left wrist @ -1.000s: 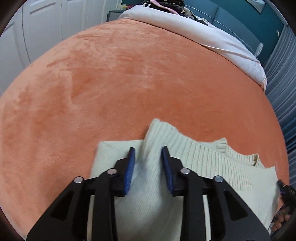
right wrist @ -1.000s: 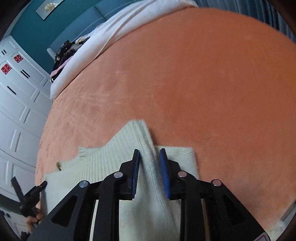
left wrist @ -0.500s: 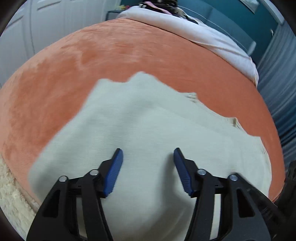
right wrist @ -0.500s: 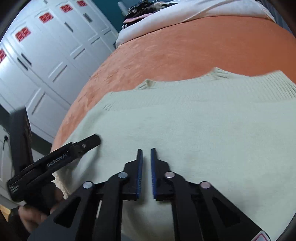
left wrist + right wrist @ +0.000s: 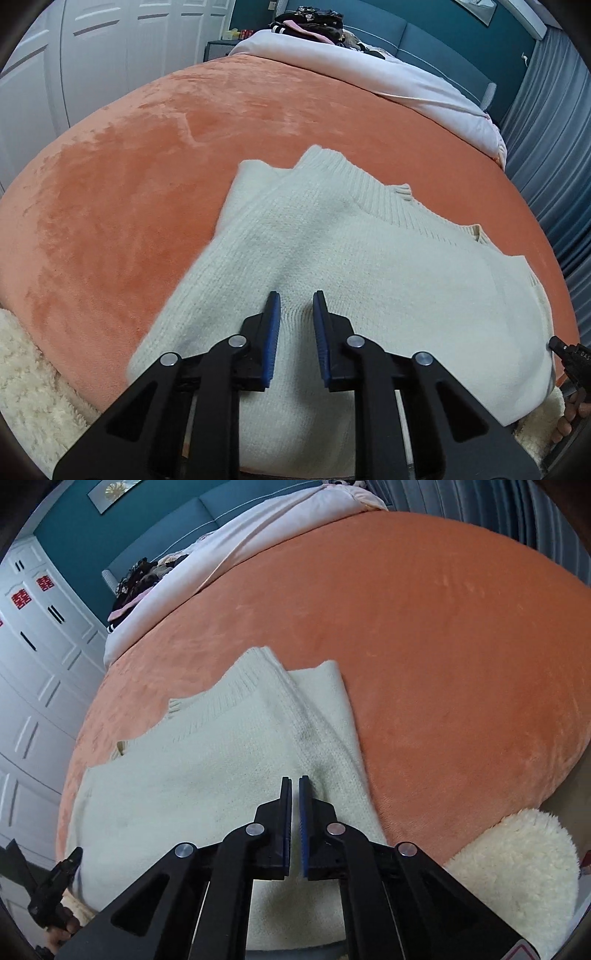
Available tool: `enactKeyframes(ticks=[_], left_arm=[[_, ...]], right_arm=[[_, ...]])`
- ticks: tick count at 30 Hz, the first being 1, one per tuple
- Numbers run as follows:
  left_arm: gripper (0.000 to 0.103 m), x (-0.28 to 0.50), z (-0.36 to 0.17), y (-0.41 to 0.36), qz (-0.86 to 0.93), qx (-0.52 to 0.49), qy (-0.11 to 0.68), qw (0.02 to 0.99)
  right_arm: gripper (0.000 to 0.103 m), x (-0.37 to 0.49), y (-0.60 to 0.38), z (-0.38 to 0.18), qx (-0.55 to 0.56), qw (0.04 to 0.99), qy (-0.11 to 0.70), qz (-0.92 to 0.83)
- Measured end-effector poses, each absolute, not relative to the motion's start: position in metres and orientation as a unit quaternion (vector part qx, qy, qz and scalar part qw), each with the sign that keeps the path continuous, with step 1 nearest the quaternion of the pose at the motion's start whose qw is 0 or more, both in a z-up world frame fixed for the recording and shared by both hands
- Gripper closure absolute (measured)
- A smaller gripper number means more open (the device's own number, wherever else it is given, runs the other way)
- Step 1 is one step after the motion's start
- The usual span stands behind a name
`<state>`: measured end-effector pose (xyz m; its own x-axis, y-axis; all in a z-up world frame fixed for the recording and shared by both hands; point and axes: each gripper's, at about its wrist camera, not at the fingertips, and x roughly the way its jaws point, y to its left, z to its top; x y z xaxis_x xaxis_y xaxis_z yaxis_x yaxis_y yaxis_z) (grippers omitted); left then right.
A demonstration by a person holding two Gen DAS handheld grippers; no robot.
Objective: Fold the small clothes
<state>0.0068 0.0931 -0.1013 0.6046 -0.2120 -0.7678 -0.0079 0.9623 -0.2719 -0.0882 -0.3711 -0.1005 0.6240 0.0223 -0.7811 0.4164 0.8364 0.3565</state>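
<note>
Cream knit fills the near half of both views: the sweater (image 5: 369, 266) lies spread on the orange blanket (image 5: 147, 166) covering the bed, its ribbed collar (image 5: 364, 184) pointing toward the far end and one side folded in over the body. Your left tool (image 5: 296, 314) hangs just above the near part of the garment with its blue-padded jaws a narrow gap apart, and nothing between them. Your right tool (image 5: 294, 797) sits over the folded side of the sweater (image 5: 229, 760), its jaws drawn almost together with only a slit left, and no cloth visibly caught in them. From the right wrist view, the folded sleeve (image 5: 328, 709) runs along the garment's edge next to bare blanket (image 5: 424, 627). A fluffy white rug (image 5: 517, 864) shows at the foot of the bed. At the far end lie a pale duvet (image 5: 388, 77) and a dark pile of clothes (image 5: 314, 18) against a teal headboard (image 5: 424, 40), with white wardrobe doors (image 5: 33, 672) alongside.
</note>
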Motion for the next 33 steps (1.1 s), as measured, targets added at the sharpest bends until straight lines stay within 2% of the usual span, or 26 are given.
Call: enactKeyframes(ticks=[2,4,8,9,10,11,13,14,17,19,21,23,26,27,29,31,33], left_arm=[[0.085,0.006,-0.102,0.095,-0.060,-0.136,0.438,0.887],[0.085,0.005,-0.103,0.096,-0.062,-0.140,0.435,0.887],[0.085,0.002,-0.104,0.094,-0.062,-0.133,0.428,0.892],[0.085,0.002,-0.104,0.093,-0.061,-0.130,0.427,0.893],[0.085,0.001,-0.105,0.092,-0.059,-0.127,0.427,0.893],[0.085,0.001,-0.105,0.090,-0.059,-0.125,0.426,0.894],[0.085,0.001,-0.104,0.090,-0.059,-0.122,0.427,0.894],[0.085,0.001,-0.104,0.090,-0.060,-0.123,0.429,0.893],[0.085,0.001,-0.103,0.091,-0.063,-0.124,0.433,0.890],[0.085,0.001,-0.103,0.090,-0.061,-0.120,0.434,0.891],[0.085,0.002,-0.103,0.087,-0.058,-0.114,0.434,0.892],[0.085,0.002,-0.103,0.086,-0.057,-0.108,0.435,0.892],[0.085,0.002,-0.104,0.086,-0.058,-0.107,0.437,0.891],[0.085,0.002,-0.104,0.086,-0.058,-0.107,0.436,0.892],[0.085,0.001,-0.104,0.085,-0.055,-0.103,0.435,0.893],[0.085,0.001,-0.104,0.083,-0.052,-0.097,0.434,0.894],[0.085,0.001,-0.104,0.081,-0.051,-0.093,0.435,0.894]], right_arm=[[0.097,-0.088,-0.368,-0.098,0.256,0.867,0.407,-0.130],[0.064,-0.091,-0.377,-0.094,0.258,0.870,0.393,-0.151],[0.061,-0.096,-0.394,-0.096,0.277,0.857,0.402,-0.162],[0.052,-0.090,-0.395,-0.104,0.281,0.847,0.424,-0.158],[0.049,-0.084,-0.396,-0.113,0.288,0.833,0.449,-0.149],[0.053,-0.080,-0.397,-0.118,0.297,0.827,0.458,-0.138],[0.076,-0.083,-0.395,-0.105,0.292,0.841,0.437,-0.129],[0.081,-0.087,-0.394,-0.096,0.292,0.851,0.419,-0.121],[0.086,-0.095,-0.394,-0.081,0.282,0.866,0.395,-0.119],[0.096,-0.097,-0.404,-0.089,0.269,0.855,0.415,-0.154],[0.096,-0.094,-0.425,-0.121,0.333,0.810,0.460,-0.144],[0.096,-0.097,-0.437,-0.120,0.377,0.799,0.448,-0.138],[0.092,-0.097,-0.420,-0.085,0.296,0.841,0.427,-0.150],[0.085,-0.095,-0.413,-0.076,0.280,0.850,0.424,-0.140],[0.082,-0.087,-0.402,-0.067,0.257,0.860,0.425,-0.122],[0.062,-0.075,-0.394,-0.066,0.229,0.864,0.433,-0.117],[0.057,-0.060,-0.386,-0.073,0.205,0.864,0.445,-0.120]])
